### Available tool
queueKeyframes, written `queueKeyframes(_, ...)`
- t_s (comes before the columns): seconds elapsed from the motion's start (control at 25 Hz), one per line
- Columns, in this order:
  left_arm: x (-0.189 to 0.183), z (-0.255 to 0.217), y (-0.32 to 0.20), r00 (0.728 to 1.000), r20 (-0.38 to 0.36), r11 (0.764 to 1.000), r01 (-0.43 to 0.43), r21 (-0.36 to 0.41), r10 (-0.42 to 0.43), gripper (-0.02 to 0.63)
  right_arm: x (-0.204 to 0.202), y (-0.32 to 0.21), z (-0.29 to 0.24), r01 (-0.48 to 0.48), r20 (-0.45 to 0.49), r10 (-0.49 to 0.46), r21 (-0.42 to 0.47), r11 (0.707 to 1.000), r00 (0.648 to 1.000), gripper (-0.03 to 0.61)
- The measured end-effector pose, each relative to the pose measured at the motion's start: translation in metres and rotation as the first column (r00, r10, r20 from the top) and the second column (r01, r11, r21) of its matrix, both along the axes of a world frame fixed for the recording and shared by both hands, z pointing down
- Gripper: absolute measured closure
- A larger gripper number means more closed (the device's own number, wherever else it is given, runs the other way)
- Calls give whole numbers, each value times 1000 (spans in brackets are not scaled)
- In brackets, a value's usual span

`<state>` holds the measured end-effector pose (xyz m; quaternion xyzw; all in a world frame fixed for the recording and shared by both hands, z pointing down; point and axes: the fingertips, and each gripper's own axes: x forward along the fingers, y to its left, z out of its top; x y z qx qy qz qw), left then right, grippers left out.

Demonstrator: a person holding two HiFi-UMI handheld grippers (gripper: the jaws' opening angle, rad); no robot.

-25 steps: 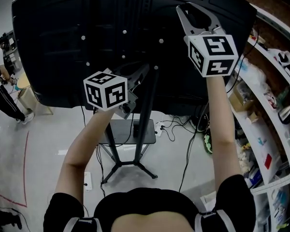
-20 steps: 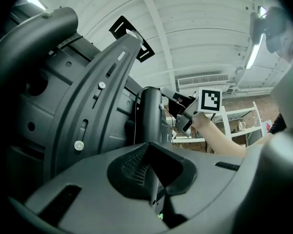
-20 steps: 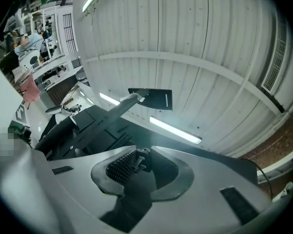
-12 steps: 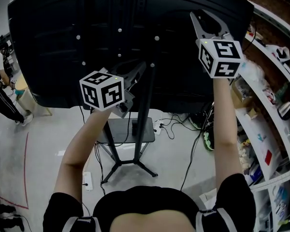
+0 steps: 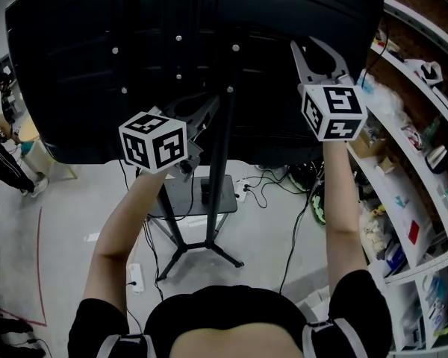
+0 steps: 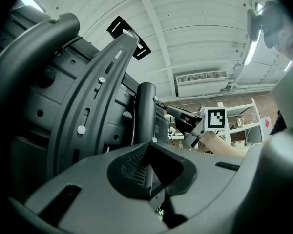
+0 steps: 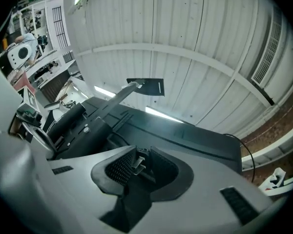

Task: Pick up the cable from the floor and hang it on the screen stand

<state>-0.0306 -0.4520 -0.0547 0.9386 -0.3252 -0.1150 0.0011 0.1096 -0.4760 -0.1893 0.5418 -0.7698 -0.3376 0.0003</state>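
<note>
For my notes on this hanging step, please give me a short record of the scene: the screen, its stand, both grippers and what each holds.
screen: large black screen, seen from its back
stand: black metal screen stand, upright pole on spread legs on the grey floor
left gripper: jaws together, close to the stand's pole; whether it holds anything cannot be told
right gripper: closed on a black plug with two metal prongs, held high before the screen
floor: loose black cables near the stand's foot
</note>
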Motion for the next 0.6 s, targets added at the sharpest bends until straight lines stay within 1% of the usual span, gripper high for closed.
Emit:
queueKeyframes(0.32, -3, 21, 9, 1000, -5, 1000, 2, -28, -3, 609, -1, -1, 43, 5, 16, -4, -62, 998, 1000, 472)
queueKeyframes(0.6, -8, 29, 16, 1000, -6, 999, 14, -31, -14, 609, -24, 0, 82, 49, 15, -47, -113, 992, 999, 472)
